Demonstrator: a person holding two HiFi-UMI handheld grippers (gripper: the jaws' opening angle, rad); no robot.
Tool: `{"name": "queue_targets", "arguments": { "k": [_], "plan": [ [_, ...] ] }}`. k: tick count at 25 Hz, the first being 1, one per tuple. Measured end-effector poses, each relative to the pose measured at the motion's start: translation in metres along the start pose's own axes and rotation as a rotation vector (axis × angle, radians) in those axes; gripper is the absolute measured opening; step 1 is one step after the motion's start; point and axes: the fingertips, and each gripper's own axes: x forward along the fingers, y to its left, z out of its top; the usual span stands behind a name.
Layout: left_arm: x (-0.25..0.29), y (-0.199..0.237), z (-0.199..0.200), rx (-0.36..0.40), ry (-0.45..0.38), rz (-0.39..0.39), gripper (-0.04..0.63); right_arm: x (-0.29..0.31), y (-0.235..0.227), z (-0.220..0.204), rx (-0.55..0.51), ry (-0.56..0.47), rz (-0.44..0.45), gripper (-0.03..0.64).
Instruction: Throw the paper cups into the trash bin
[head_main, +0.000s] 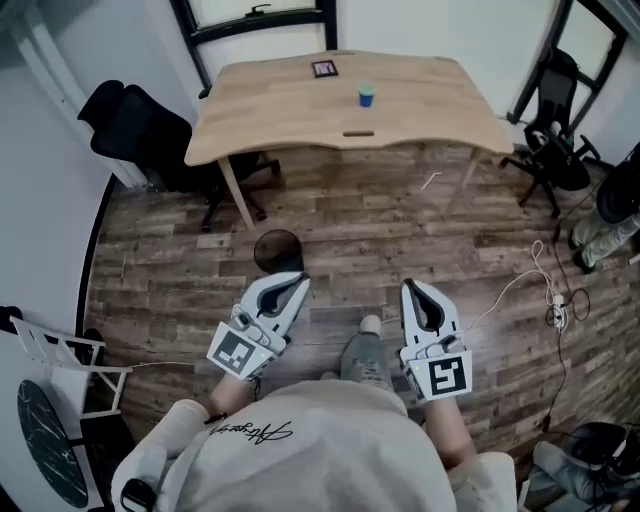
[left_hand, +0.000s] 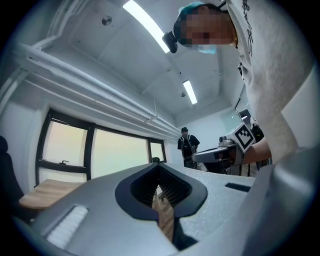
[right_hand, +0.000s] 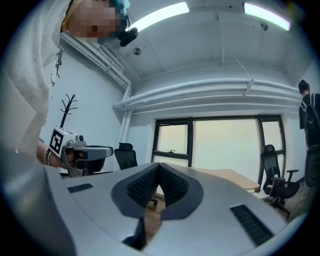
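Left claw (head_main: 297, 281) and right claw (head_main: 409, 288) both closed and empty, blue paper cup (head_main: 366, 96) on bench (head_main: 270, 110), trash bin (head_main: 278, 250) on floor (head_main: 460, 250) between.

We are looking at a wooden table (head_main: 300, 110) standing well ahead of the left gripper (head_main: 295, 283) and the right gripper (head_main: 411, 290). A small dark-framed card (head_main: 324, 68) is lying near the table's far edge. A black office chair (head_main: 140, 135) is sitting ahead and to the left of the left gripper, by the table's left end. A second black chair (head_main: 555, 150) is standing ahead and to the right of the right gripper. A white cable (head_main: 520, 285) is trailing over the plank floor (head_main: 180, 260) to the right of the right gripper. A white folding frame (head_main: 60, 360) is standing to the left of the left gripper. Far beyond that gripper, a person in dark clothes (left_hand: 187, 145) is standing beside the windows (left_hand: 100, 155).
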Motion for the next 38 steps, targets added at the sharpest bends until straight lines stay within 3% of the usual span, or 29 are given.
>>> {"name": "queue_targets", "arguments": {
  "k": [4, 15, 28, 33, 38],
  "plan": [
    [0.017, 0.036, -0.011, 0.033, 0.021, 0.059, 0.003, 0.034, -0.019, 0.022, -0.059, -0.06, -0.006, 0.011],
    [0.097, 0.066, -0.019, 0.072, 0.008, 0.055, 0.003, 0.09, -0.087, 0.019, 0.013, -0.105, 0.046, 0.011],
    [0.163, 0.114, -0.03, 0.082, 0.027, 0.1, 0.003, 0.156, -0.151, 0.011, 0.049, -0.089, 0.099, 0.011],
    [0.198, 0.121, -0.024, 0.089, -0.04, 0.082, 0.003, 0.18, -0.175, 0.007, 0.059, -0.086, 0.139, 0.011],
    [0.23, 0.131, -0.034, 0.083, -0.021, 0.106, 0.003, 0.202, -0.193, -0.001, 0.065, -0.078, 0.19, 0.011]
  ]
}}
